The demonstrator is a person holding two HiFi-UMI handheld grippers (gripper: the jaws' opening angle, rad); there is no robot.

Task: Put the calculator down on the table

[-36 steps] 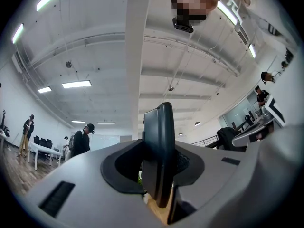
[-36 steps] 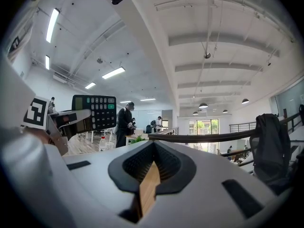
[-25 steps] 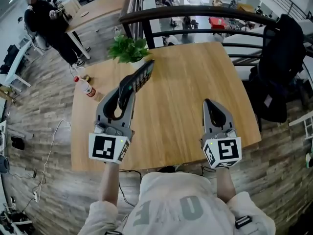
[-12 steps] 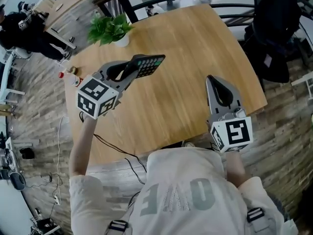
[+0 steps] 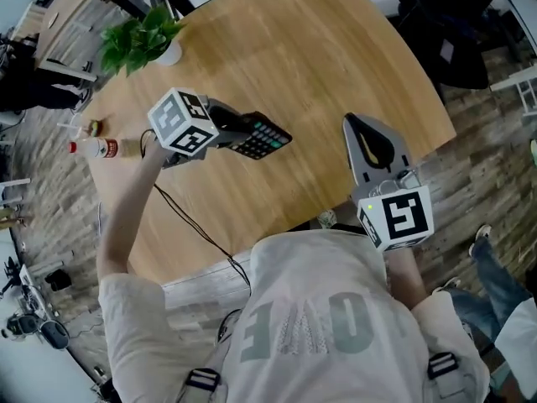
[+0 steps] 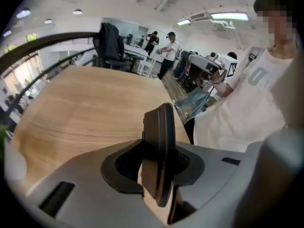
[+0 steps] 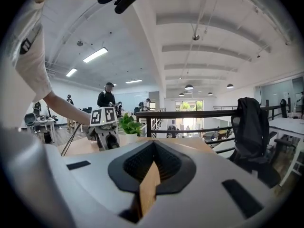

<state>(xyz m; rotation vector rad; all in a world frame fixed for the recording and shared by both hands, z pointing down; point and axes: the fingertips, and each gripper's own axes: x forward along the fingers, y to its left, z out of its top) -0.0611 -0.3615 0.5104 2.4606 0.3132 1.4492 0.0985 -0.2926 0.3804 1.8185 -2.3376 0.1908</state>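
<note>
The calculator (image 5: 267, 138) is dark and flat, with rows of keys. My left gripper (image 5: 238, 133) is shut on its near end and holds it slanting down over the wooden table (image 5: 294, 57), a little above the top. In the left gripper view the calculator (image 6: 160, 137) stands edge-on between the pads of the left gripper (image 6: 159, 164), with the table (image 6: 85, 103) beyond. My right gripper (image 5: 354, 125) hovers over the table's near right part, shut and holding nothing. In the right gripper view the right gripper (image 7: 151, 161) looks level across the table at the left gripper (image 7: 105, 127).
A potted plant (image 5: 138, 40) stands at the table's far left corner, and a red-capped bottle (image 5: 96, 148) lies near the left edge. A black cable (image 5: 193, 233) hangs off the near edge. A chair draped with a dark coat (image 5: 449, 23) stands beyond the right side. People stand far off.
My left gripper has swung down from pointing up and away to slanting down over the table, carrying the calculator lower. The right gripper has sunk a little.
</note>
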